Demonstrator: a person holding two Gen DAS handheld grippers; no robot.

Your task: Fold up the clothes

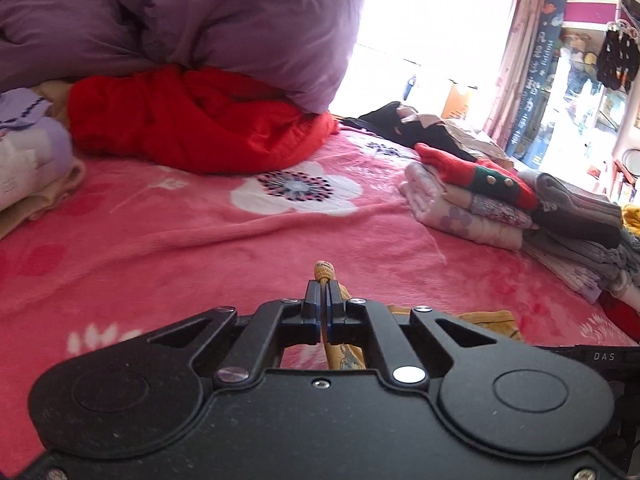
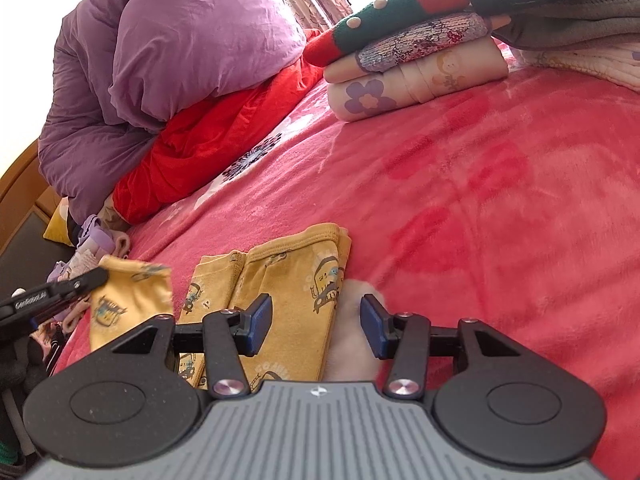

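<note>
A small yellow garment (image 2: 288, 280) with cartoon vehicle prints lies partly folded on the pink floral blanket (image 2: 480, 200). My left gripper (image 1: 323, 286) is shut on an edge of this yellow garment (image 1: 486, 320), and a bunched bit of cloth pokes out past its tips. In the right wrist view that left gripper (image 2: 94, 276) holds a lifted corner of the cloth at the left. My right gripper (image 2: 316, 320) hovers open over the garment's right edge, nothing between its blue pads (image 2: 262, 312).
A stack of folded clothes (image 1: 480, 200) with a red and green knit on top sits at the right. A purple duvet (image 1: 240, 28) over a red cloth (image 1: 192, 120) is heaped at the back. More folded laundry (image 1: 28, 160) lies at the left.
</note>
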